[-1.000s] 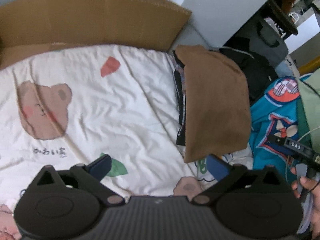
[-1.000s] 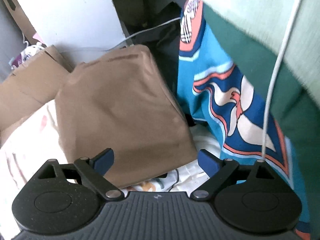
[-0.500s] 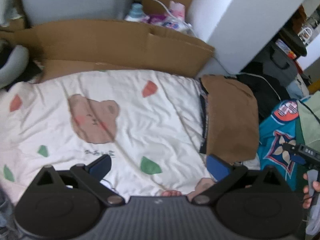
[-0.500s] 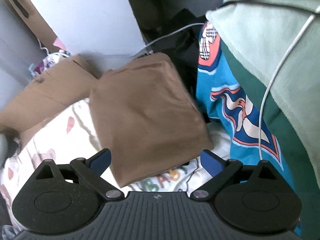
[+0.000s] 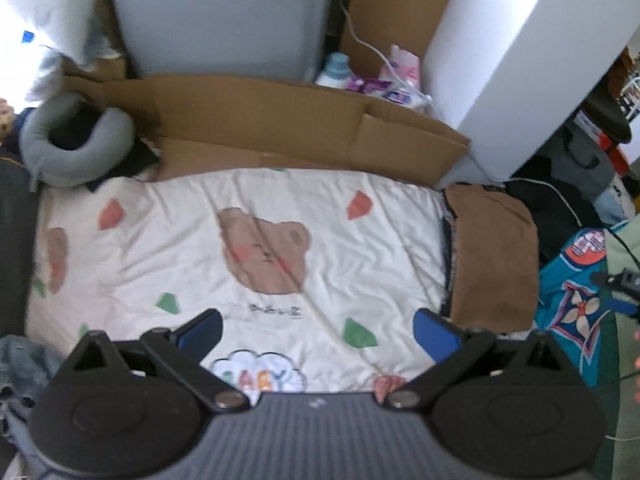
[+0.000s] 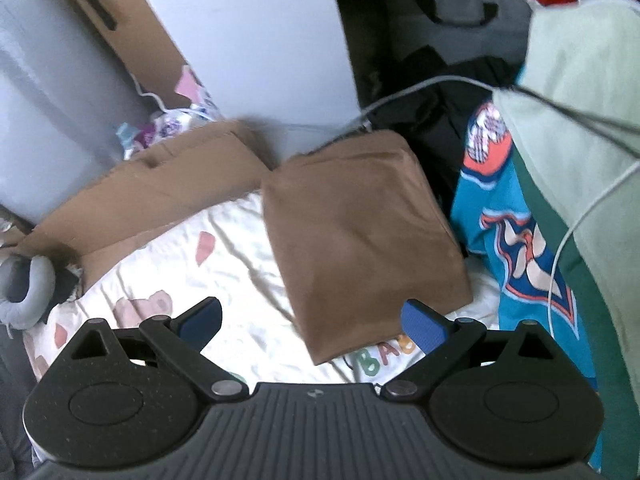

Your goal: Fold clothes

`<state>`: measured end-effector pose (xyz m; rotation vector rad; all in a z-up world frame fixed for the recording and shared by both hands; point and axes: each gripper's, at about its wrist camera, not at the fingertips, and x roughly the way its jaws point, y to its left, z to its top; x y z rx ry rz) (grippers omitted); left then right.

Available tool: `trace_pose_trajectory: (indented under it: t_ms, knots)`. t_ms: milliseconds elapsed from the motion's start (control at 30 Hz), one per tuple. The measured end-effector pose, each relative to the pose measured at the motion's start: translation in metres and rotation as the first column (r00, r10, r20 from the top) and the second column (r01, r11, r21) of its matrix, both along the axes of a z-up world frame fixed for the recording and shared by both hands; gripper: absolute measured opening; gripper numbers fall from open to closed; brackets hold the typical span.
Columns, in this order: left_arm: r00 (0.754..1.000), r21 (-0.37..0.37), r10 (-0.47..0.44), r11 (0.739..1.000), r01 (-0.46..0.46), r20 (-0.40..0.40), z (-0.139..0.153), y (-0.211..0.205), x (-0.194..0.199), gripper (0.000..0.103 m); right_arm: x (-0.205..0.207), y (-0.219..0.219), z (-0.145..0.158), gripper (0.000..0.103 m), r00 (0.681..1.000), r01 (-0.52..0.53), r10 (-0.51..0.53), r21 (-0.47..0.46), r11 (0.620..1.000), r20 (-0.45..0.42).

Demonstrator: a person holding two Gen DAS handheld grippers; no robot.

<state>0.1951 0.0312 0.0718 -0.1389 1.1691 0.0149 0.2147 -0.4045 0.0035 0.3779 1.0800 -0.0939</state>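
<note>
— Where do the two hand-held tools stand? 
— The left gripper [image 5: 316, 330] hangs above the cream bear-print blanket [image 5: 192, 240], its blue-tipped fingers [image 5: 202, 330] spread wide with nothing between them. The right gripper [image 6: 312, 322] is spread just as wide and equally empty, poised over the blanket's right edge.

— And the clothing? 
— A folded brown garment [image 6: 360, 236] lies flat on the right edge of the blanket [image 6: 240, 280], a dark patterned layer showing beneath its left side in the left wrist view [image 5: 494, 256]. Just beside it to the right lies a teal printed garment [image 6: 516, 240], partly covered by a pale green one [image 6: 580, 92].

— What frames the far edge? 
— Flattened cardboard [image 5: 280, 120] runs along the blanket's far edge, with a grey neck pillow [image 5: 76, 140] at the far left corner.
</note>
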Motion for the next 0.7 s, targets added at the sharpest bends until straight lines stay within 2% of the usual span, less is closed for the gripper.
trace_pose_trajectory:
  t_ms: [233, 433, 700]
  knots:
    - [0.999, 0.028, 0.047, 0.998, -0.047, -0.003, 0.026, 0.044, -0.021, 0.102, 0.019, 0.039, 0.056, 0.099, 0.994, -0.103, 0.104, -0.016, 0.995, 0.017]
    - [0.991, 0.012, 0.132, 0.991, -0.132, -0.001, 0.05, 0.092, -0.045, 0.102, 0.034, 0.084, 0.121, 0.102, 0.976, -0.212, 0.213, -0.025, 0.977, 0.043]
    - [0.974, 0.036, 0.226, 0.973, -0.227, 0.029, 0.085, 0.144, -0.087, 0.102, 0.021, 0.138, 0.175, 0.102, 0.953, -0.295, 0.296, -0.018, 0.955, 0.068]
